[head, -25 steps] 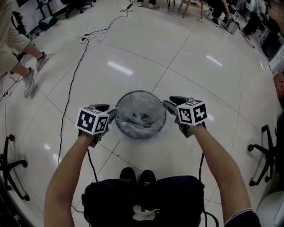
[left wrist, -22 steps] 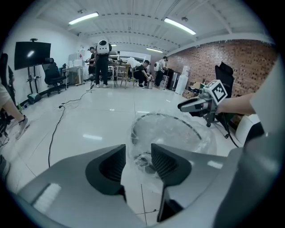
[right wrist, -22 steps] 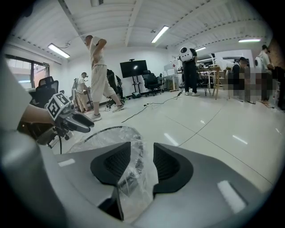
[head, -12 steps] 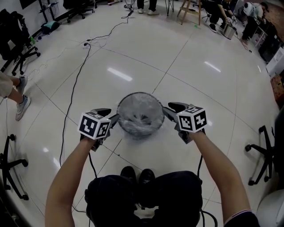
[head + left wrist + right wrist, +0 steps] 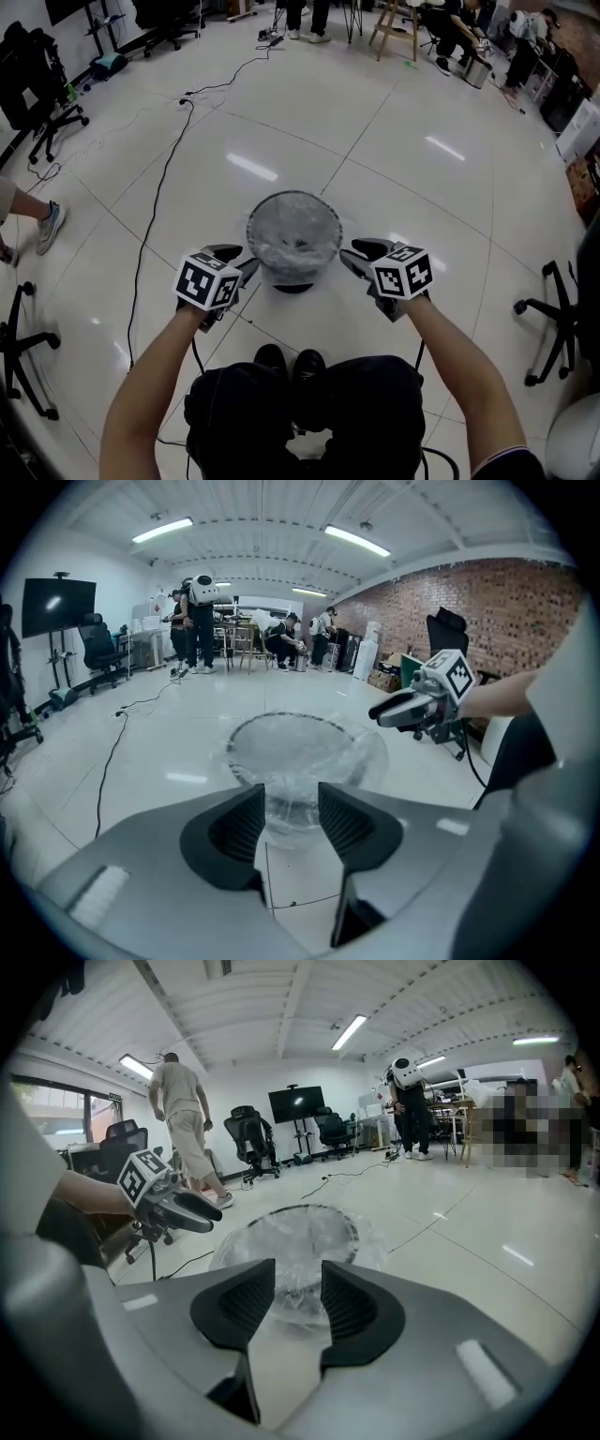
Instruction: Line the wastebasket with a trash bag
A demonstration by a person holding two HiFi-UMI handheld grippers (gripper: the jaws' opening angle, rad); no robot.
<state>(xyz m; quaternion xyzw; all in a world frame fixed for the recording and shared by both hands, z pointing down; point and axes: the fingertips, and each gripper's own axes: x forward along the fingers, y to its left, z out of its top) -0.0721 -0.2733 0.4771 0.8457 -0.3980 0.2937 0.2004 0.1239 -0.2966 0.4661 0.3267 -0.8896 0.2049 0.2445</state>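
Left gripper point(image 5: 248, 259) and right gripper point(image 5: 349, 251) withdrew from wastebasket point(image 5: 293, 234).

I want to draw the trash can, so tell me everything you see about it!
The trash can is round, open on top, with a dark rim, standing upright on the shiny white floor. A clear, crinkly plastic bag lines it and folds out over the rim. Only the bag and floor touch it.

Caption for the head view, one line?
Bag-lined wastebasket on a tiled floor, flanked by the open, empty left gripper and right gripper.
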